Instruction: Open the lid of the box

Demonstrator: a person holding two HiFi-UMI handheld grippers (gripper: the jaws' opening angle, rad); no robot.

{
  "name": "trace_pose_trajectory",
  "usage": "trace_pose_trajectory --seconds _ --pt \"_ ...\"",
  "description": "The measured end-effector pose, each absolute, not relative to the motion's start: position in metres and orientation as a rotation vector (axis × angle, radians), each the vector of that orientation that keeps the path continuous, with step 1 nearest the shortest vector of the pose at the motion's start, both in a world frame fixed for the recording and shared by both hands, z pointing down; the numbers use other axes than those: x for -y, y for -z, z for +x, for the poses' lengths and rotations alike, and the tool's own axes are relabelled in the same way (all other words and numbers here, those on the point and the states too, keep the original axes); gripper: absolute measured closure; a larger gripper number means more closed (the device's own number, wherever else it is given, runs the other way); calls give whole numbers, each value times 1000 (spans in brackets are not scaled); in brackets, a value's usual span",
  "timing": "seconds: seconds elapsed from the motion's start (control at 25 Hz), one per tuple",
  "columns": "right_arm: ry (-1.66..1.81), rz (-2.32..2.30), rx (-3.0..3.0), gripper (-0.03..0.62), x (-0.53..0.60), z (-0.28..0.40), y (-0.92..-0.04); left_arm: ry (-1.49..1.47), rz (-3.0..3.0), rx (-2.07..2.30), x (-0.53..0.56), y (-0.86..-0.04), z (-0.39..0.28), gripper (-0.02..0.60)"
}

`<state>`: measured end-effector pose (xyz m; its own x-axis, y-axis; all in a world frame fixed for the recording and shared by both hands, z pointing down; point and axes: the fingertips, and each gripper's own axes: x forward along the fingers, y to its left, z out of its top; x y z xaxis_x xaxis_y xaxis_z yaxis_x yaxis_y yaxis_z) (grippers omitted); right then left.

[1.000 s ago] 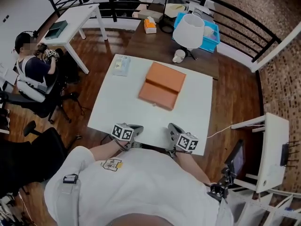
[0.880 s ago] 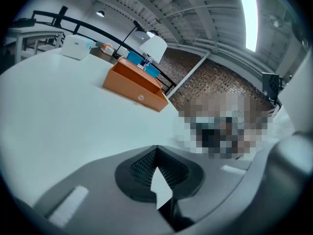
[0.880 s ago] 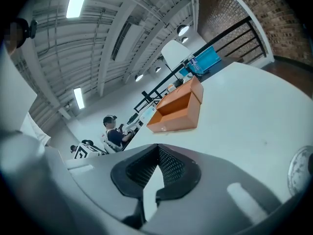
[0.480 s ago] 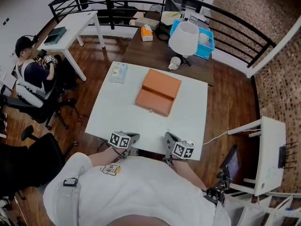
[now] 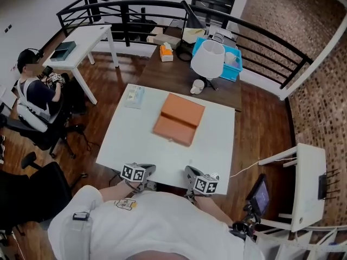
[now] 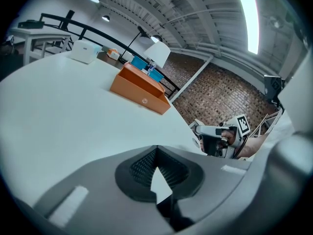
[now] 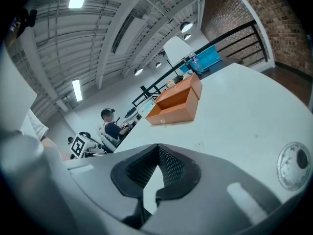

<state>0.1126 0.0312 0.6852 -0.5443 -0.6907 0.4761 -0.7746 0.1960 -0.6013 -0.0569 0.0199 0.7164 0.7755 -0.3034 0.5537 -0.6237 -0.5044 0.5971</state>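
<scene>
The orange box (image 5: 179, 119) lies in the middle of the white table (image 5: 130, 140) with its lid down; a small round clasp shows on its front face. In the left gripper view the box (image 6: 139, 84) is far ahead, and it is equally distant in the right gripper view (image 7: 176, 102). My left gripper (image 5: 149, 168) and right gripper (image 5: 191, 173) hover at the table's near edge, well short of the box. The left gripper's (image 6: 156, 153) jaws are shut and hold nothing, and the right gripper's (image 7: 157, 148) jaws are the same.
A white tissue box (image 5: 134, 96) sits at the table's far left corner. Behind stands a brown table with a white lamp (image 5: 207, 58), a mug (image 5: 197, 85) and a blue bin (image 5: 232, 58). A person (image 5: 32, 88) sits at the left; a white stand (image 5: 303, 183) is at the right.
The head view has tilted, so the whole scene sits lower in the frame. Both grippers stay at the near edge with jaws shut, and the box has not moved.
</scene>
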Motion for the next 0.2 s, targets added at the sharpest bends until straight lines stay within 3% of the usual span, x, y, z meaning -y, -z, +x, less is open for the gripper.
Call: trace_pose_trajectory --seconds 0.2 --pt "-1267 1443 2370 595 -26 112 -684 -481 2116 676 -21 -722 -55 581"
